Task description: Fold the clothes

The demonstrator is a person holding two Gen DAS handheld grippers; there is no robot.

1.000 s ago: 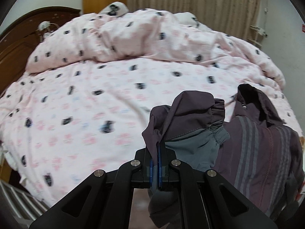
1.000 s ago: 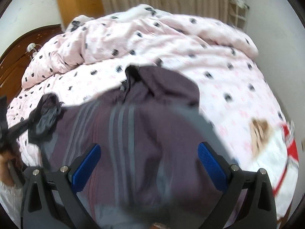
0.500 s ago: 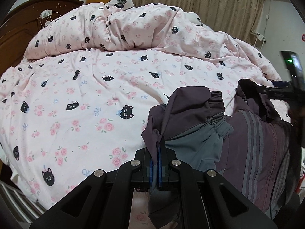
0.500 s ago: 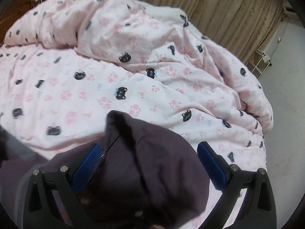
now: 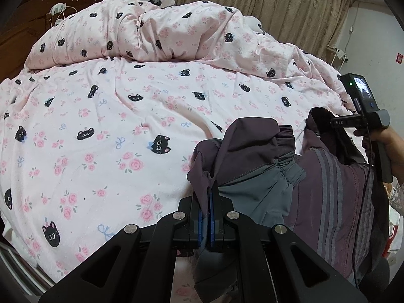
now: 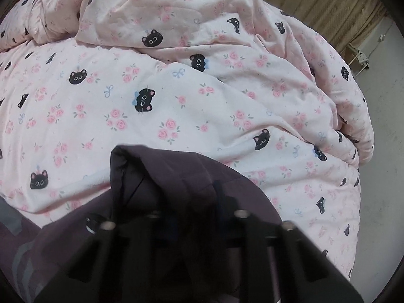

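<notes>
Since a second ago, right gripper [image 6: 194,217] has closed in on jacket [image 5: 330,189] collar; jaws blurred, grip cannot tell. Left: open pink bedspread [image 5: 113,131]. Centre: left gripper [image 5: 207,209] jaws clamp jacket cuff. Right: jacket at bed's near edge.

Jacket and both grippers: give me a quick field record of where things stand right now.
garment: dark purple jacket with grey stripes, lying on the bed near its front edge
surface: pink duvet with black cat faces and roses, bunched up at the far side
left gripper: shut on the jacket's elastic-cuffed sleeve, which is raised off the duvet
right gripper: blurred, fingers drawn close over the jacket's dark hood or collar part; grip cannot be confirmed
right hand: holding the right gripper's handle
fold state: not yet folded
</notes>
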